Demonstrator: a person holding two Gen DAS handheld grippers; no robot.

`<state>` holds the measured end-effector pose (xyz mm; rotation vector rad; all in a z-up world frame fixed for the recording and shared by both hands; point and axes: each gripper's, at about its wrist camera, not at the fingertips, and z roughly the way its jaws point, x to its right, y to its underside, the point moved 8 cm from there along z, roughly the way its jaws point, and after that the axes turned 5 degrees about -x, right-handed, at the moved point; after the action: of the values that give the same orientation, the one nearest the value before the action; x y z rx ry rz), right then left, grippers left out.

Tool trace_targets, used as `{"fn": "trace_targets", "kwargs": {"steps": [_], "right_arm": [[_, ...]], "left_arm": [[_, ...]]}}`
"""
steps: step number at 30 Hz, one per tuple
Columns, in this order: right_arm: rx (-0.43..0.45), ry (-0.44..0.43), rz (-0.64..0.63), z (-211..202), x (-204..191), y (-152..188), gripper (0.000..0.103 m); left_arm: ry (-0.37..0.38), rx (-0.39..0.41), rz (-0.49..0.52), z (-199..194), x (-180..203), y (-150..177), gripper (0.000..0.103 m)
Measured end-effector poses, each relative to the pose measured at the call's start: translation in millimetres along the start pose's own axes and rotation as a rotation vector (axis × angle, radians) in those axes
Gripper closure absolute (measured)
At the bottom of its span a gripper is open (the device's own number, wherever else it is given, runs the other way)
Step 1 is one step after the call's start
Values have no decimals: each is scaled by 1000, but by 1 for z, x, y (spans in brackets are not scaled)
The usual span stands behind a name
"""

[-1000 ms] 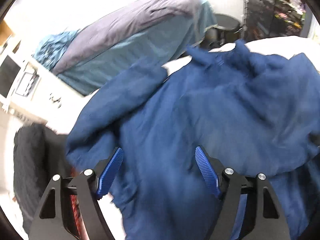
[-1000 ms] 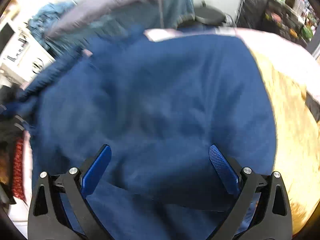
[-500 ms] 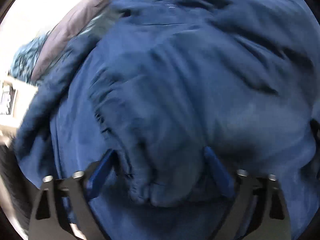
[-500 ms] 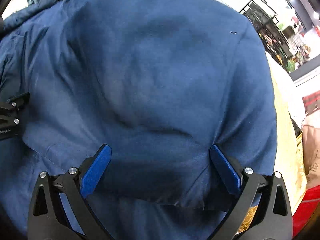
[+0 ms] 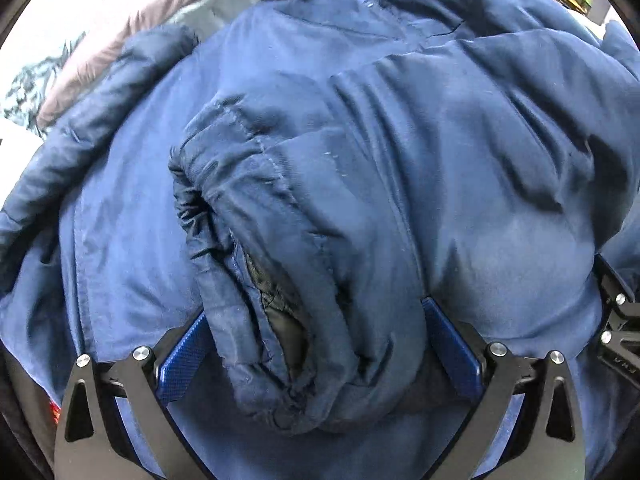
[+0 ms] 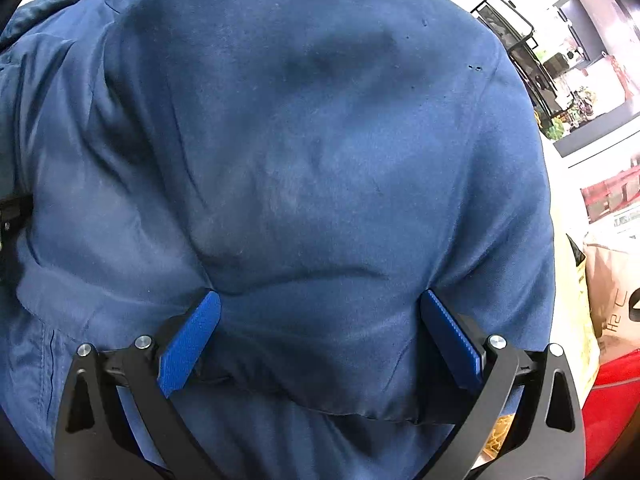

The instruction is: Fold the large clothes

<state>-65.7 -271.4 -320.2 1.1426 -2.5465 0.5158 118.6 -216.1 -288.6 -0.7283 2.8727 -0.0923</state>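
Jacket (image 5: 400, 140) fills both views; left tongs (image 5: 316, 344) and right tongs (image 6: 316, 336) gape around its bunched folds, grip uncertain; red bag (image 6: 612, 400), probably, right of it.

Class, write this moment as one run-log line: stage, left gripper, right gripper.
stage: mid-fold | left gripper: open, jaws astride bunched sleeve cuff | right gripper: open, jaws astride blue jacket fold

Jacket (image 5: 400, 160) between both tongs' fingers

Grey-mauve garment (image 5: 132, 36), black wire rack (image 6: 516, 40), red bag (image 6: 612, 400).
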Motion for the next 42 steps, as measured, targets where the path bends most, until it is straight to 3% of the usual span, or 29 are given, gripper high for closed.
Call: {"fn": "trace_targets", "kwargs": {"steps": [3, 7, 10, 14, 17, 21, 24, 29, 32, 34, 37, 40, 42], "right_arm": [[-9, 3, 6, 5, 0, -9, 5], [-6, 6, 15, 4, 1, -9, 5], [5, 4, 12, 2, 2, -7, 5], [-38, -16, -9, -2, 1, -6, 5], [-42, -57, 3, -15, 5, -8, 5], [55, -167, 60, -52, 12, -11, 5], [71, -218, 63, -69, 11, -9, 5], [51, -282, 89, -78, 6, -3, 5], [34, -317, 113, -77, 5, -1, 5], [23, -327, 116, -75, 6, 0, 5], [17, -343, 115, -72, 8, 5, 5], [5, -350, 115, -70, 9, 9, 5], [-1, -346, 112, -69, 9, 10, 5]], "left_arm": [[-30, 14, 3, -2, 6, 2, 4], [-8, -1, -27, -1, 9, 4, 4], [29, -5, -38, -1, 3, -2, 5], [24, 29, -79, -17, -20, 4, 5], [-40, 135, -29, -42, -32, 4, 5], [-181, 249, 84, -75, -51, -4, 5], [-281, 302, 79, -94, -79, -22, 5], [-350, 252, -30, -96, -151, -57, 5], [-444, 185, 12, -69, -179, -72, 6], [-519, 106, 79, -42, -187, -78, 10], [-504, 30, 103, -12, -193, -80, 17], [-418, -24, 44, 6, -201, -79, 41], [-354, -29, -1, 5, -201, -76, 75]]}}
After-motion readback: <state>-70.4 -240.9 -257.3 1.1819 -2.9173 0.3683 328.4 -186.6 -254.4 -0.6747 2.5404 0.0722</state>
